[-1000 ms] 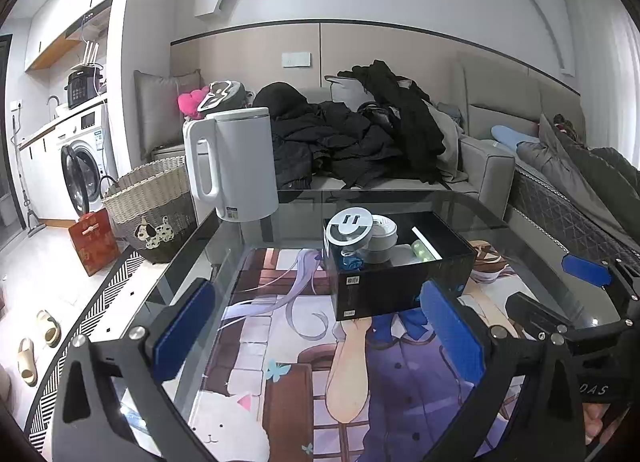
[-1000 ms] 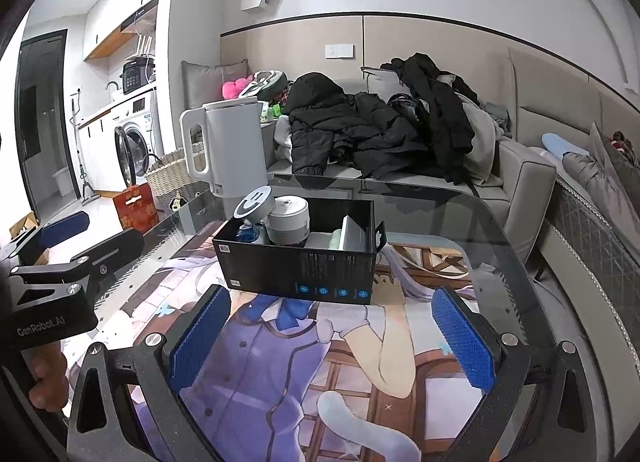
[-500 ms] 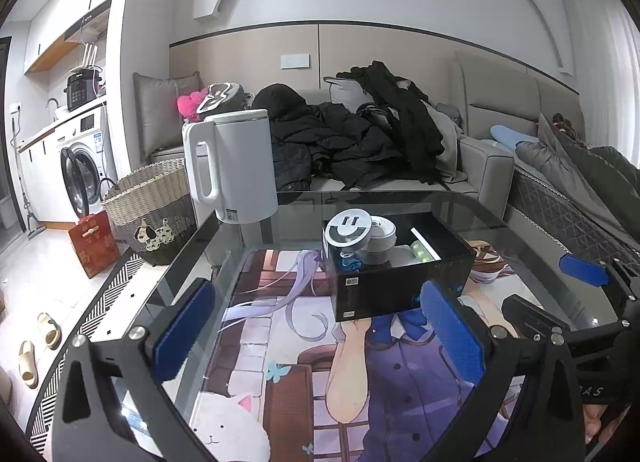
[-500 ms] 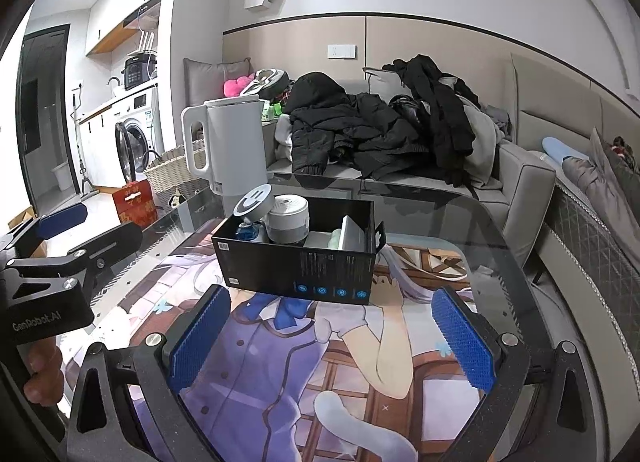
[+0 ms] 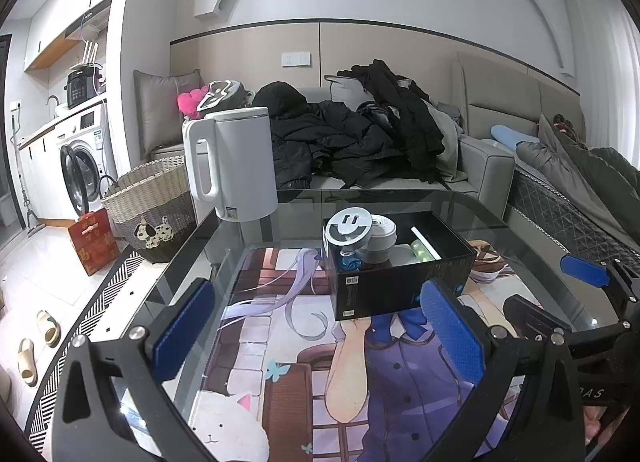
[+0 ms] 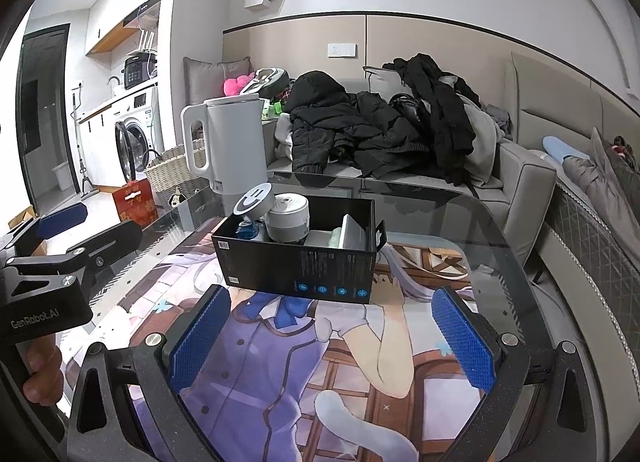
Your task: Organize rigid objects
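A black open box (image 5: 400,282) (image 6: 298,268) stands on the glass table (image 5: 532,258) (image 6: 496,246). It holds a round grey smiley-face disc (image 5: 347,224) (image 6: 253,198), a grey-white cylinder (image 5: 382,236) (image 6: 289,216), a blue item (image 5: 352,260) (image 6: 246,229) and a white flat piece (image 5: 426,242) (image 6: 352,232). My left gripper (image 5: 316,336) is open and empty, short of the box. My right gripper (image 6: 330,336) is open and empty, just in front of the box. Each gripper shows in the other's view (image 5: 560,294) (image 6: 76,234).
A white electric kettle (image 5: 232,164) (image 6: 228,146) stands at the table's far left corner. A sofa with dark jackets (image 5: 360,142) (image 6: 384,130) lies behind the table. A wicker basket (image 5: 154,206) and a red bag (image 5: 94,240) sit on the floor at left.
Both grippers have drifted very slightly; the box and its contents have not moved. Both grippers stay open.
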`<state>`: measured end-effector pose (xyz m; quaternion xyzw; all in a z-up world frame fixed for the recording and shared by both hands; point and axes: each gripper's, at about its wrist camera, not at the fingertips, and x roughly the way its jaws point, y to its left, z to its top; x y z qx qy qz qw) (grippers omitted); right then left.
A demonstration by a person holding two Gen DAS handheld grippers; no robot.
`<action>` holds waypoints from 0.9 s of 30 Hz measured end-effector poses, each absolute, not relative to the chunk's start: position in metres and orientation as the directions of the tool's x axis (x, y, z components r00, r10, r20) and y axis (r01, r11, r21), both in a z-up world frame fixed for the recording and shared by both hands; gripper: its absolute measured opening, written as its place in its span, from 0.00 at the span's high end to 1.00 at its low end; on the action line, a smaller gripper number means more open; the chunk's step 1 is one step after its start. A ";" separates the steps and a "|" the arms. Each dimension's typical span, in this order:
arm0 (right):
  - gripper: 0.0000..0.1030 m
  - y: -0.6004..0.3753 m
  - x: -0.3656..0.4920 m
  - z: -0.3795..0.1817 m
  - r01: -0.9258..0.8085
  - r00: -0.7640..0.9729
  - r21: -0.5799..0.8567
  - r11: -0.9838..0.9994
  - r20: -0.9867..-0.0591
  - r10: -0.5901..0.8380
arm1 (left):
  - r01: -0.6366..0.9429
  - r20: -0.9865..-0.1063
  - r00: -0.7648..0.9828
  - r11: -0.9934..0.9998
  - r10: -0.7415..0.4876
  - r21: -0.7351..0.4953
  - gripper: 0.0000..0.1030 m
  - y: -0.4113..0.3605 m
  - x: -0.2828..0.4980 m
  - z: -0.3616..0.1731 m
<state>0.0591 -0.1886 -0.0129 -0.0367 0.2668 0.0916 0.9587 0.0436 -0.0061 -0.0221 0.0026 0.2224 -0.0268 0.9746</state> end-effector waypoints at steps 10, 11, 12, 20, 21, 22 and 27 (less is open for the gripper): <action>0.01 -0.189 0.060 -0.013 -0.197 0.838 -0.021 0.980 -0.522 0.157 | 0.055 -0.440 0.896 0.998 -0.055 -0.014 0.00 -0.008 0.045 -0.023; 0.01 -0.189 0.060 -0.013 -0.198 0.838 -0.021 0.980 -0.522 0.158 | 0.055 -0.440 0.896 0.998 -0.055 -0.013 0.00 -0.008 0.045 -0.023; 0.01 -0.189 0.060 -0.013 -0.198 0.838 -0.022 0.980 -0.522 0.158 | 0.054 -0.440 0.896 0.998 -0.054 -0.012 0.00 -0.008 0.045 -0.023; 0.01 -0.188 0.061 -0.014 -0.198 0.839 -0.022 0.980 -0.520 0.158 | 0.053 -0.444 0.894 0.998 -0.054 -0.016 0.00 -0.008 0.045 -0.024; 0.01 -0.188 0.061 -0.013 -0.198 0.839 -0.021 0.980 -0.520 0.158 | 0.053 -0.444 0.895 0.998 -0.054 -0.016 0.00 -0.008 0.045 -0.024; 0.01 -0.188 0.061 -0.014 -0.198 0.840 -0.022 0.980 -0.519 0.159 | 0.053 -0.444 0.894 0.998 -0.055 -0.016 0.00 -0.008 0.046 -0.023; 0.01 -0.188 0.061 -0.014 -0.198 0.839 -0.020 0.980 -0.520 0.159 | 0.053 -0.443 0.895 0.998 -0.054 -0.015 0.00 -0.009 0.045 -0.024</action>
